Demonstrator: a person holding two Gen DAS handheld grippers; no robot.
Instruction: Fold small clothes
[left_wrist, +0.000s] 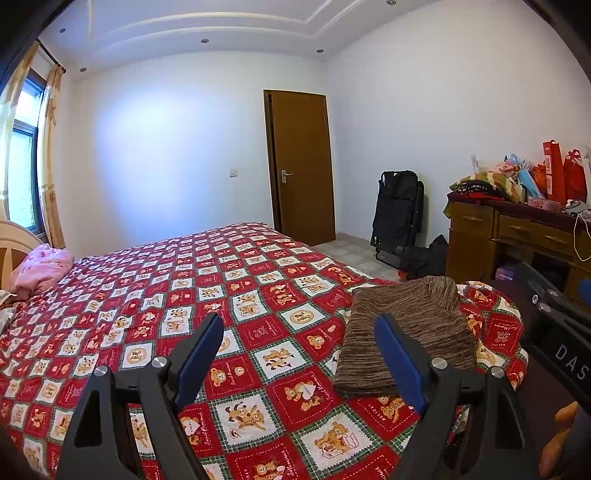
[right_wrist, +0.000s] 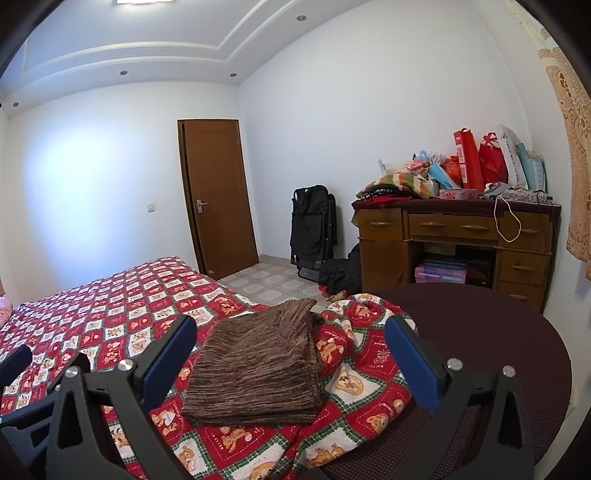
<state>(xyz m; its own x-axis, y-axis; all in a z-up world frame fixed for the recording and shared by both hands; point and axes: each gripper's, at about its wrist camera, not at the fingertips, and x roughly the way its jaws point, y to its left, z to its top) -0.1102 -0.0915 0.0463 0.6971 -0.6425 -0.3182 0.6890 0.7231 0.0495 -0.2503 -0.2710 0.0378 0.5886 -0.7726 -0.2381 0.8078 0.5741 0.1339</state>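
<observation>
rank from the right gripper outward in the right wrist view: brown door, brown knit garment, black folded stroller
1. brown knit garment, folded on the bedspread just ahead of the open fingers
2. black folded stroller, against the wall, right of centre
3. brown door, far corner, left of the stroller

"DAS" in white on the black right gripper body (left_wrist: 565, 358) (cut off at frame edge). "SKECHERS" on purple shoebox (right_wrist: 439, 275) under desk (right_wrist: 384, 254). Small script on bedspread (left_wrist: 258, 295) squares, mostly unreadable.
</observation>
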